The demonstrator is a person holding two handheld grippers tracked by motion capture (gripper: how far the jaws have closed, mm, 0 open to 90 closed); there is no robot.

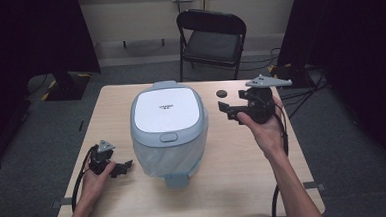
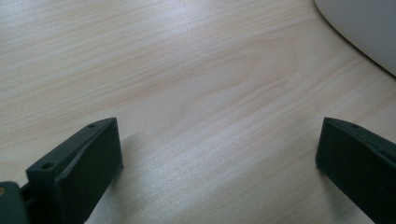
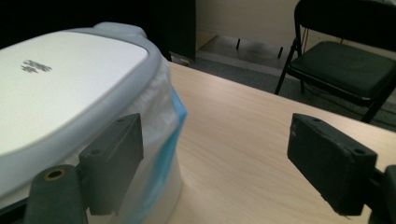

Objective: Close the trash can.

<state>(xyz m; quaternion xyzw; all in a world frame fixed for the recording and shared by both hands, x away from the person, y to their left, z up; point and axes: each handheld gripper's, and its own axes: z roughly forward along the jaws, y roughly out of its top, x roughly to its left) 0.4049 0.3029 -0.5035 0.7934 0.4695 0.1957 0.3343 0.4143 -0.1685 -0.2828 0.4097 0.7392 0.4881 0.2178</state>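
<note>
A lidded white bin (image 1: 168, 130) is seen standing mid-worktop (image 1: 244, 171). The left hand-held gripper (image 1: 125, 167) is held low beside it, jaws spread and empty; the right hand-held gripper (image 1: 228, 111) is raised near its lid, likewise released.

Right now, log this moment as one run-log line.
left gripper: open, low beside bin, nothing held | right gripper: open, raised beside lid, nothing held | lidded bin: shut, bag-lined, mid-table | contact: none

The white lid (image 1: 167, 109) of the bin (image 1: 169, 155) carries a small grey printed mark near its middle, too small to read.
</note>
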